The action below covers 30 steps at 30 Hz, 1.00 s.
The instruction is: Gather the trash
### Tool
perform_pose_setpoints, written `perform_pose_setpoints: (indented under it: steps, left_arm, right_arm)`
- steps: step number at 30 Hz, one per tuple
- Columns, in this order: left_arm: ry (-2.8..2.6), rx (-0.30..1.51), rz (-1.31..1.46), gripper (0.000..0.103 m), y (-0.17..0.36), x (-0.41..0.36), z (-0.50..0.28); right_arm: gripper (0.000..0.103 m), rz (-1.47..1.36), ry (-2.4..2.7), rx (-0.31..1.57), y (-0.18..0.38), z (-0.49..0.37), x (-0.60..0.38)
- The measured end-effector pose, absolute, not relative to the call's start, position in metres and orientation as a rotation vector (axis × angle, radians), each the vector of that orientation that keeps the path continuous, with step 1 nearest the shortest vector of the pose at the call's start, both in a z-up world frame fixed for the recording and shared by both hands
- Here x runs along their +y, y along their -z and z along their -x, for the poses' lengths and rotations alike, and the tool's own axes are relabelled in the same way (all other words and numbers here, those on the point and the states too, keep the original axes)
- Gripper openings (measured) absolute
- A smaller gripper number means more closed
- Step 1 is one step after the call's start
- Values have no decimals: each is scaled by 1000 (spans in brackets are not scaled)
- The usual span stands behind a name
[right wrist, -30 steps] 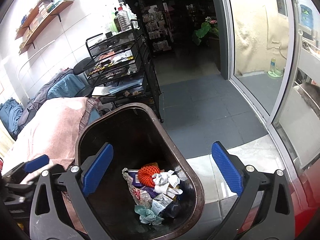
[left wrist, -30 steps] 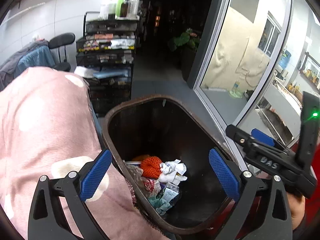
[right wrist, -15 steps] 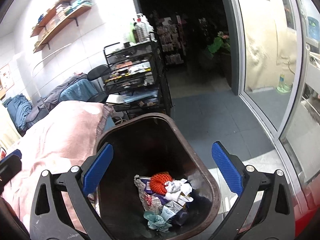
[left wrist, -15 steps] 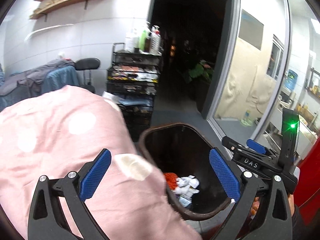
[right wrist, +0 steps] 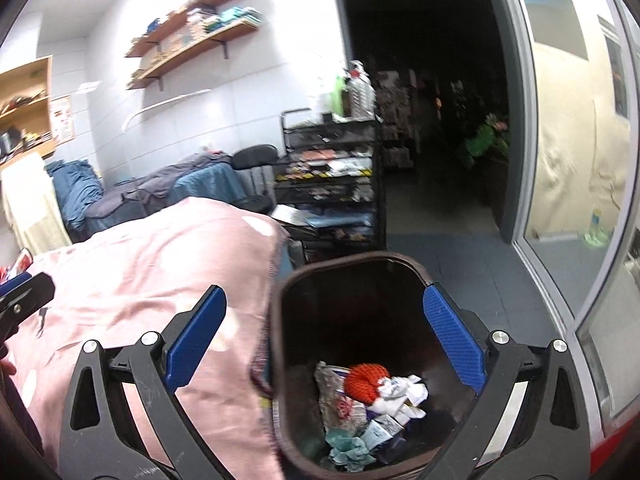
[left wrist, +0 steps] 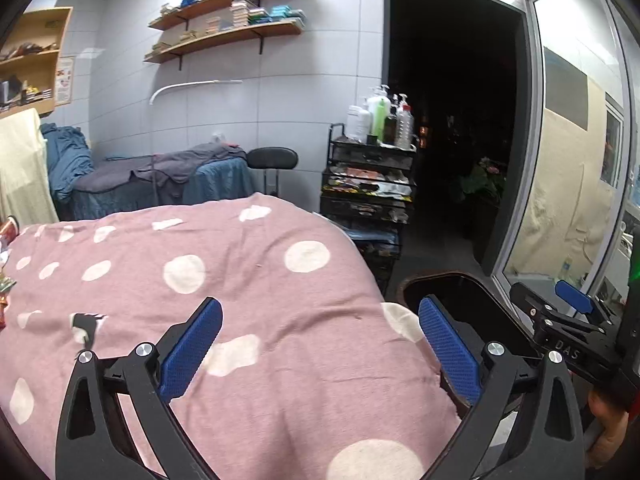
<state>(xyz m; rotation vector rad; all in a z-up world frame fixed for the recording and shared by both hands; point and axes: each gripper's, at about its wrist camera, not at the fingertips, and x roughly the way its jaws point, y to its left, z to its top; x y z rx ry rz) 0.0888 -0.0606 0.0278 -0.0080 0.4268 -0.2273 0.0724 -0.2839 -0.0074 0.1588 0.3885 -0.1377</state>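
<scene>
Nearest, left gripper [left wrist: 320,344] with blue pads [left wrist: 192,348] spread wide and holding nothing, poised above the pink polka-dot blanket [left wrist: 224,280]; right gripper [right wrist: 326,344] likewise splayed wide and empty, hovering over the dark brown trash bin [right wrist: 404,262], one finger over the blanket's edge and the other over the bin's far-side rim; seen too from the left wrist view just beyond the bin. Inside the bin, at the bottom, collected trash: orange mesh netting [right wrist: 366,378] touching crumpled white paper [right wrist: 402,392], a crinkled wrapper [right wrist: 334,398] beside them, teal tissue [right wrist: 348,448] lowest in the pile. Bin standing just beside the blanket's hanging edge, touching or nearly so; cannot tell which. Beyond the bin, a black wire rack cart [right wrist: 332,184] stacked with clutter and topped with bottles [left wrist: 380,118]; beside the cart, a black stool [left wrist: 272,158] and a bed draped in blue and grey covers [left wrist: 160,180]. Farther still from the bin, wooden wall shelves [left wrist: 228,34] loaded with folded items, a dark doorway [left wrist: 452,120] with a potted plant [right wrist: 486,140] inside, and a glass door [right wrist: 568,120] alongside.
</scene>
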Motion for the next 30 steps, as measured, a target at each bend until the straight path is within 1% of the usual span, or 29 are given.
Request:
perform_pose_setpoints:
  steps: [11, 14, 16, 19, 24, 30]
  left_arm:
    - [38, 372, 40, 98, -28, -17, -61]
    - [16, 349, 53, 98, -27, -7, -52]
    - [17, 340, 65, 98, -27, -4, -48]
    - [22, 326, 66, 98, -24, -1, -41]
    - [22, 295, 55, 98, -24, -4, -35]
    - [29, 285, 64, 98, -25, -2, -35]
  right_arm:
    - [97, -88, 39, 351, -1, -47, -214]
    - [98, -76, 68, 264, 0, -33, -199]
    - [98, -68, 60, 248, 1, -28, -189]
    - [98, -70, 12, 272, -2, -27, -183]
    - [98, -26, -11, 257, -6, -22, -173]
    - [98, -61, -21, 272, -8, -20, -176]
